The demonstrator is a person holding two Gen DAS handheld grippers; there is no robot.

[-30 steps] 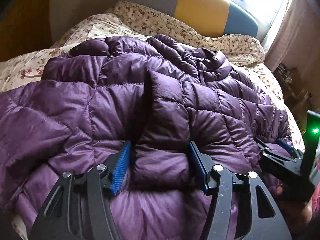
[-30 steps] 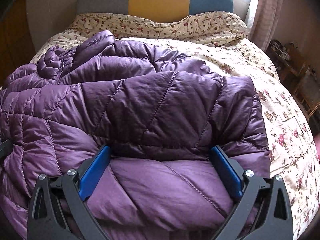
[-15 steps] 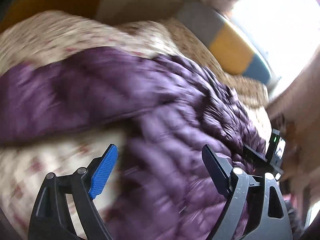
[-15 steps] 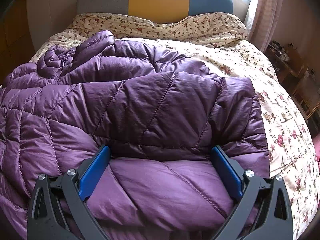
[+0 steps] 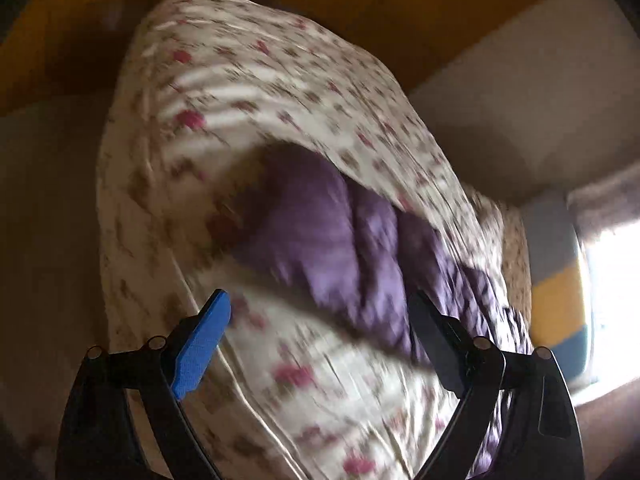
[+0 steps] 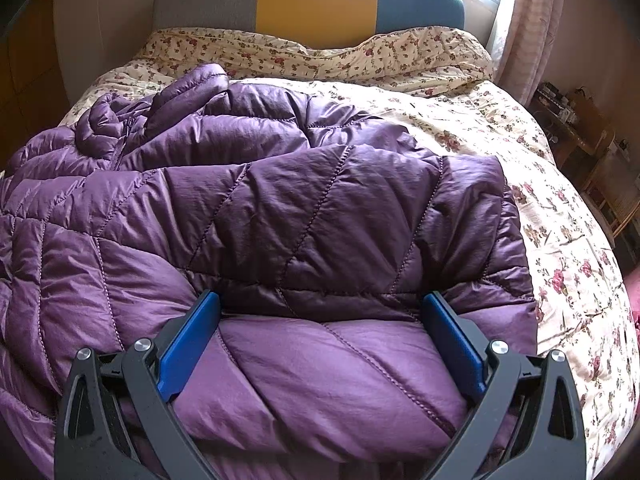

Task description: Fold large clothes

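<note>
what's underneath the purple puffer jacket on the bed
The purple jacket lies on a cream floral bedspread, which shows around its far and right edges. Whatever sits directly beneath the jacket's middle is covered.

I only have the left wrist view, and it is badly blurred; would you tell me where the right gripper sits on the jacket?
Observer: The right gripper straddles the near edge of the purple puffer jacket. Padded fabric fills the gap between its blue pads, but I cannot tell whether it is pinching.
Operator: Thank you. Where is the collar end?
Observer: The zip and the bunched collar lie at the far left, toward the headboard.
Operator: Is there room on the right?
Observer: Yes, the jacket's right edge stops short of the bedside, with the floral bedding bare beyond it.
</note>
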